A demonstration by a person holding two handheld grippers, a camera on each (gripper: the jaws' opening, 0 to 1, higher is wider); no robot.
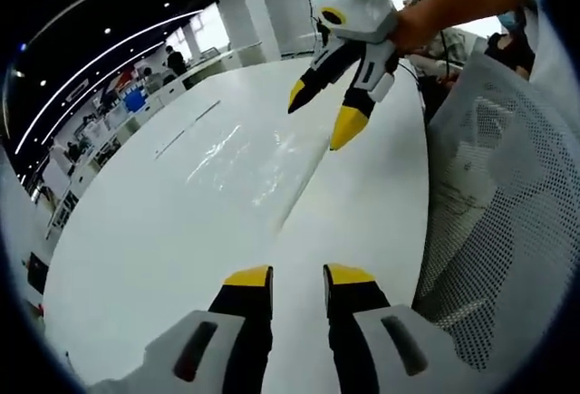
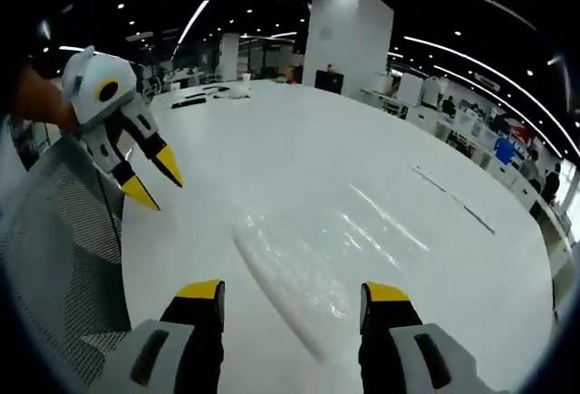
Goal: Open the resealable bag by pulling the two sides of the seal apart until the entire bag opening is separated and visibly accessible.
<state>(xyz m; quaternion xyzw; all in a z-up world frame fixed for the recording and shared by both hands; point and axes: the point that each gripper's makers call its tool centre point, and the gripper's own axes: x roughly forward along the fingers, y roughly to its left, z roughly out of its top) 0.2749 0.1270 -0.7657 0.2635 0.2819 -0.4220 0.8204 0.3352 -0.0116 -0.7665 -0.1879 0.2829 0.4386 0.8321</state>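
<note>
**K:** Checking bag position. Where is it?

**M:** Clear resealable bag [image 1: 245,163] lies flat on the white table [image 1: 145,258], unheld. One long edge shows as a raised ridge running toward the left gripper [image 1: 297,276]. Can't tell which edge carries the seal; the film is too glossy.

**K:** Grippers relative to the bag?

**M:** Both hover above it, neither touching. Left gripper sits just off the bag's near end, lined up with the ridge. Right gripper [image 2: 292,293] straddles the bag's near corner from the opposite side. In the left gripper view, the right gripper hangs over the bag's far end, tips pointing down at it.

**K:** Why that setup?

**M:** My read: one tool per side of the opening, so each can pinch a lip and pull away from the other. Approach stage, nothing gripped.

**K:** Jaw state?

**M:** Left: jaws apart, a moderate gap, nothing between them. Right: jaws apart, wider gap, nothing held, bag film visible through the gap underneath.

**K:** Anything else near the bag?

**M:** White mesh chair back [image 1: 507,222] beside the table edge, on the bag's side nearest the person. A bare forearm [image 1: 458,0] holds the right gripper.

**K:** Risk?

**M:** Thin film flat on the table looks hard to pinch as a single layer.
</note>
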